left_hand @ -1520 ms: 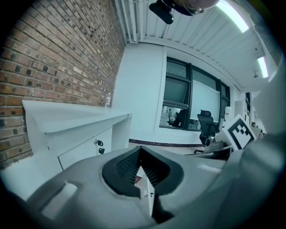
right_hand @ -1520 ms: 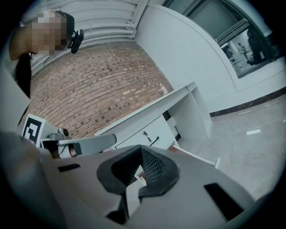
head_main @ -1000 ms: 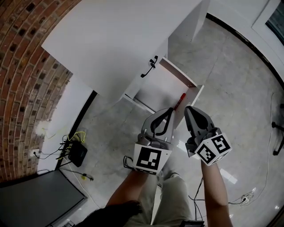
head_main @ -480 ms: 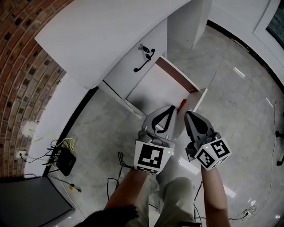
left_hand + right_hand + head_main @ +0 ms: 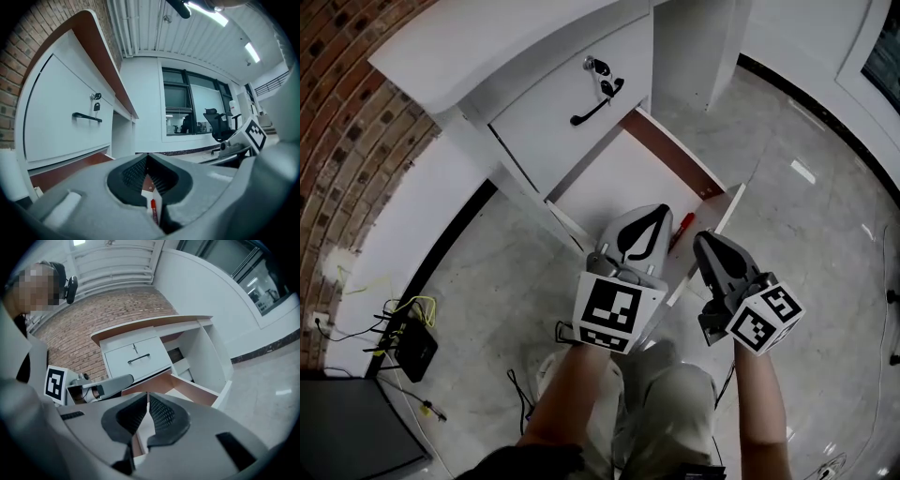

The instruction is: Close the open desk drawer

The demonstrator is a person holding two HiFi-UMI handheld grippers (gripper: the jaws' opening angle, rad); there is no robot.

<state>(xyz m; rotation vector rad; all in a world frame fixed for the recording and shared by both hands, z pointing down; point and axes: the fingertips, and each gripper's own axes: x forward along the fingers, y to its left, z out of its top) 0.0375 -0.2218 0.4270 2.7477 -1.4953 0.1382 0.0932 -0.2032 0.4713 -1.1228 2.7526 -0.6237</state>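
Observation:
The white desk's lower drawer (image 5: pixel 617 176) stands pulled out, with brown inner walls (image 5: pixel 199 391) and a red pen (image 5: pixel 682 225) lying near its front panel (image 5: pixel 724 217). Above it the upper drawer (image 5: pixel 558 111) is closed, with a black handle (image 5: pixel 591 112) and keys in its lock. My left gripper (image 5: pixel 643 228) is shut and empty, hovering over the front end of the open drawer beside the pen. My right gripper (image 5: pixel 706 246) is shut and empty too, just right of the left one above the front panel. In the left gripper view the pen (image 5: pixel 153 209) shows behind the shut left gripper (image 5: pixel 147 154).
A brick wall (image 5: pixel 347 141) runs along the left. A black box with cables (image 5: pixel 412 347) lies on the tiled floor at lower left. The desk's kneehole (image 5: pixel 694 47) opens to the right of the drawers. The person's legs (image 5: pixel 670 394) are below the grippers. An office chair (image 5: pixel 218 124) stands far off.
Both grippers have sunk toward the open drawer and stay shut. The desk and drawer now fill more of the head view. The drawer is as far out as before.

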